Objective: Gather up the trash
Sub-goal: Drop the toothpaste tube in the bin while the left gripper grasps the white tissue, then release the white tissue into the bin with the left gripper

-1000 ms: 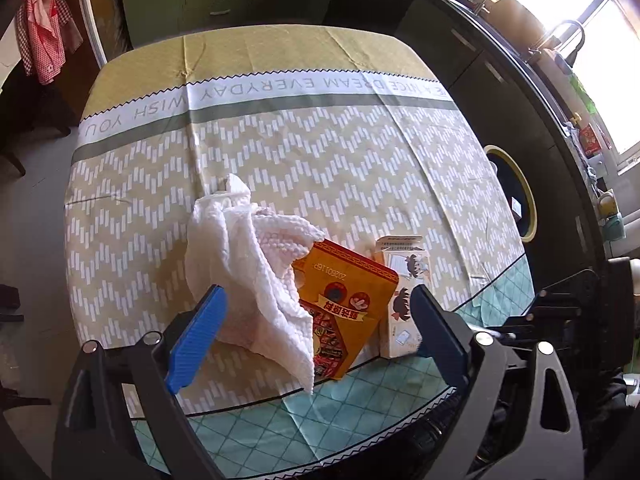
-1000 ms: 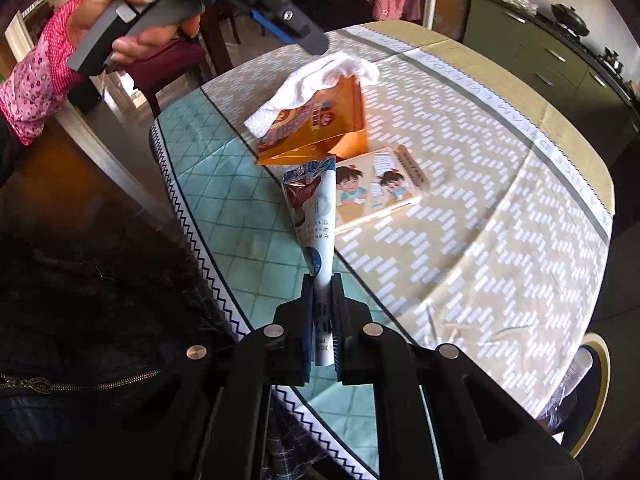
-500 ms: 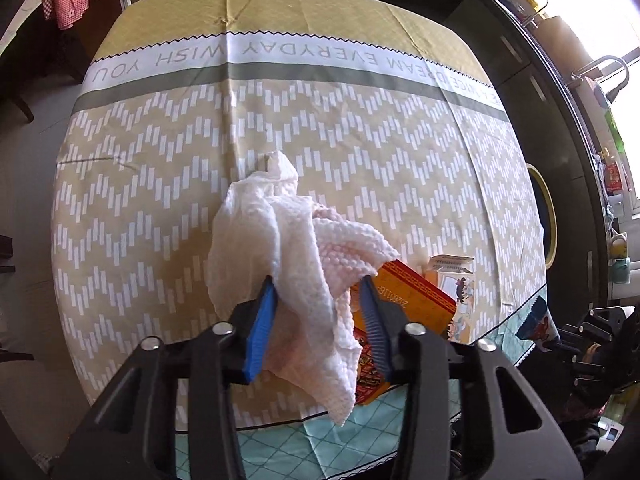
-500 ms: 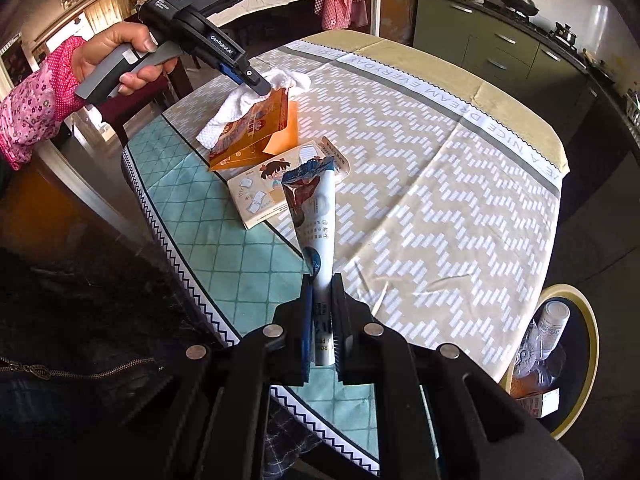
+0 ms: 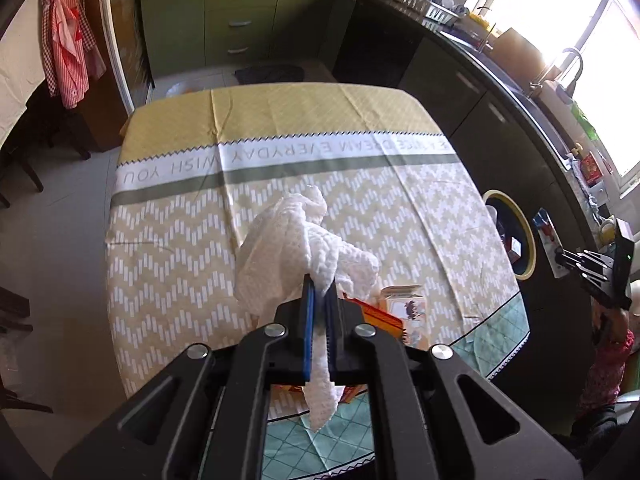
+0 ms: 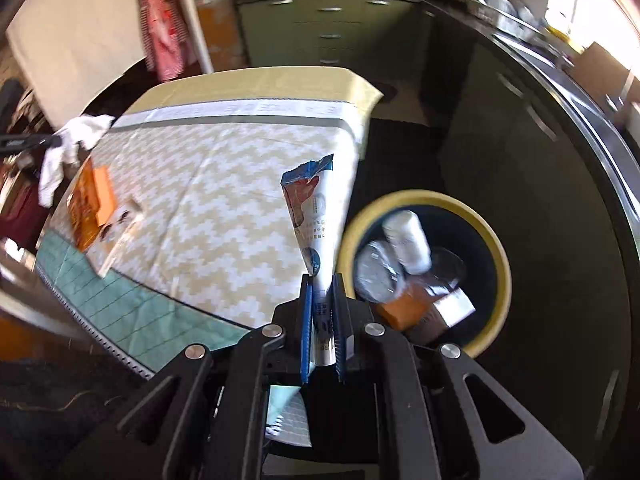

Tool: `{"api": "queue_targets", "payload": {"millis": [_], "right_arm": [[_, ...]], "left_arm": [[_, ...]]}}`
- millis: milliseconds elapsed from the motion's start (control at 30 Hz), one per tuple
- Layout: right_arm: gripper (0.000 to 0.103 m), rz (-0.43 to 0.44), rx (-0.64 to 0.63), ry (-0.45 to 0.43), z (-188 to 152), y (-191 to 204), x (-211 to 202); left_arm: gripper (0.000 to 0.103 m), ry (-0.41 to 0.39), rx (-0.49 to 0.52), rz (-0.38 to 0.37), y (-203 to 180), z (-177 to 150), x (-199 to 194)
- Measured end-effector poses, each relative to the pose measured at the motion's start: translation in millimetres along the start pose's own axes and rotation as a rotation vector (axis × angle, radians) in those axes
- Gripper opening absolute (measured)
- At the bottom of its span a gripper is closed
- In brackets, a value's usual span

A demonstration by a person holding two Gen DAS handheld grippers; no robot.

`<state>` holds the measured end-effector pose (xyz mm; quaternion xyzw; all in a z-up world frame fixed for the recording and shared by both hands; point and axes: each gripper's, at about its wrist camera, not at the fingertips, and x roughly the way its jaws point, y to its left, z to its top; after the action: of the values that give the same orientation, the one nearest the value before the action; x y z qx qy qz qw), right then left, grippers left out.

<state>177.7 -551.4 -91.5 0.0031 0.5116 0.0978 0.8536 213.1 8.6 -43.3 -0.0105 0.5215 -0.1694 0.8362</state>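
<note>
Beside the bin (image 6: 424,200), the right gripper (image 6: 322,316) pinches a wrapper (image 6: 316,220), ready to drop; the left gripper (image 5: 320,320) pinches a tissue (image 5: 292,248), to carry binward next.

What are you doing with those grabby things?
A person is clearing trash off the table. The left gripper is shut on a crumpled white paper towel. The right gripper is shut on a torn wrapper, held near the trash bin beside the table. An orange packet and a small carton lie on the table.
</note>
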Motion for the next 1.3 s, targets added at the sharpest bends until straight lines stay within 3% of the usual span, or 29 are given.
{"api": "queue_targets", "payload": {"millis": [100,267,333,400,433,600,700,1000,1233,1300], "right_arm": [[0.010,-0.065,0.121,0.040,-5.9,-49.0,14.1],[0.012,-0.087,0.243,0.093,-7.4,-96.0,54.3],[0.022,-0.058,0.284,0.101,-3.8,-109.6,72.2],[0.064,-0.056,0.306,0.122,-1.1,-117.5,87.1],[0.065,-0.084,0.307,0.120,-0.9,-119.8,89.3],[0.063,-0.060,0.368,0.021,-12.0,-128.6,55.0],[0.063,-0.095,0.371,-0.049,-32.4,-126.4,18.9],[0.063,-0.143,0.467,-0.127,-128.7,-137.0,-49.8],[0.063,-0.161,0.554,-0.135,-186.4,-165.5,-74.5],[0.063,-0.157,0.566,-0.140,-193.9,-170.7,-77.1]], "left_arm": [[0.005,-0.046,0.045,-0.016,-19.8,7.3,-23.6],[0.005,-0.092,0.118,-0.052,-57.4,21.1,-47.6],[0.005,-0.098,0.143,-0.072,-73.9,25.5,-51.7],[0.005,-0.101,0.173,-0.095,-92.1,29.4,-53.6],[0.005,-0.099,0.192,-0.106,-102.3,31.2,-53.0],[0.005,-0.068,0.311,-0.174,-164.3,38.1,-37.7],[0.005,-0.034,0.395,-0.225,-209.3,43.6,-17.8],[0.005,0.138,0.588,-0.382,-371.8,56.0,98.4],[0.005,0.198,0.612,-0.367,-455.5,66.1,202.2],[0.014,0.214,0.629,-0.336,-469.7,63.0,225.8]]}}
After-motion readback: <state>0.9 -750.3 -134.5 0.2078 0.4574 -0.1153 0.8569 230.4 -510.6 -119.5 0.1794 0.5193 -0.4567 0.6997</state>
